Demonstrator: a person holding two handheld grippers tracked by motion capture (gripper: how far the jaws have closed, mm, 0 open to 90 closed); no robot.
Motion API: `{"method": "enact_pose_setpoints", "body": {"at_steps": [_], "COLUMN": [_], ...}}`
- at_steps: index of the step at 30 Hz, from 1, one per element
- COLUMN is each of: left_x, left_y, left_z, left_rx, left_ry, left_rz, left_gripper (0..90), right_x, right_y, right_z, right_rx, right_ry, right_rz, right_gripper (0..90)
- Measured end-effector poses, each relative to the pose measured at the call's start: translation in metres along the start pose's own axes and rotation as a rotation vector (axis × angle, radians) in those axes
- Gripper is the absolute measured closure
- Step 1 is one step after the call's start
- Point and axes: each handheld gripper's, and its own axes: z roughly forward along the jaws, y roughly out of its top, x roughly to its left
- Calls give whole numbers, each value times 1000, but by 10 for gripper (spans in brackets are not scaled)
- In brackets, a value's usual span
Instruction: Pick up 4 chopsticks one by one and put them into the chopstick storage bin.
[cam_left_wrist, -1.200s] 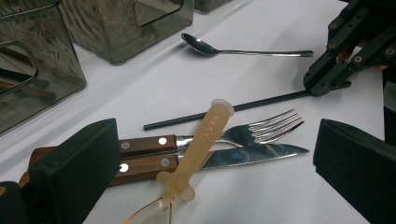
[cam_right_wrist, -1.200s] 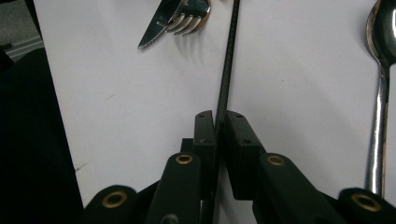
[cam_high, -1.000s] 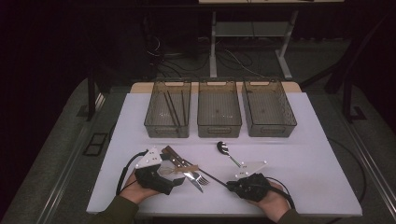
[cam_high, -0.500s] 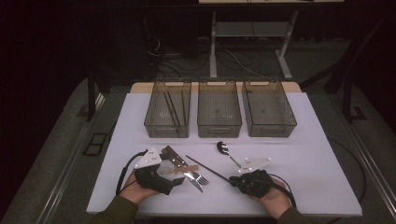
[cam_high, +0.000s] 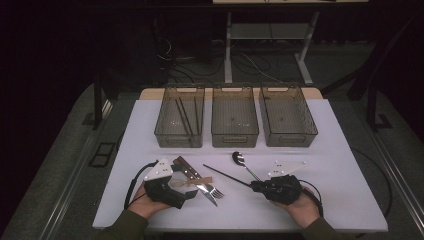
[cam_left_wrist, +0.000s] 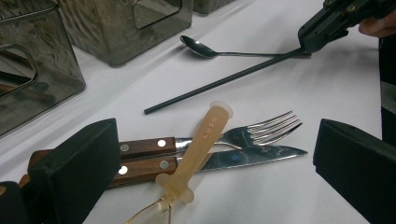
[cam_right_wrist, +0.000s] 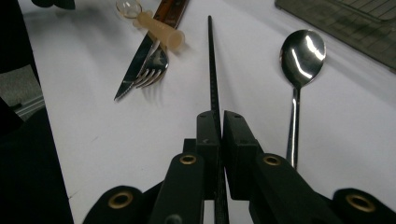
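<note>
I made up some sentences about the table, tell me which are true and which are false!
1. The right gripper is shut on the black chopstick. True.
2. The spoon lies in the middle bin. False: it lies on the table, in front of the bins; the middle bin looks empty.
3. The left gripper is open. True.
4. The left bin holds dark sticks. True.
5. The amber plastic spoon lies under the knife. False: it lies across the knife and fork.
6. There are four bins. False: three.
</note>
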Motion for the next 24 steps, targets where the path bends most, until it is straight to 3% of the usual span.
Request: {"method": "enact_pose_setpoints", "body": {"at_steps": [13, 24], "left_x": [-1, 0], "left_y": [0, 0], "left_z": [0, 1], "left_rx": [-6, -3], "left_ry": [0, 0], "left_rz": [-5, -8], "left_gripper": [0, 0], "right_x": [-9, -14], "right_y": [7, 15], "right_z": [-19, -28], "right_rx": [-106, -149], "right_ry": [22, 24], "right_rz": [30, 32], "right_gripper": [852, 852]}}
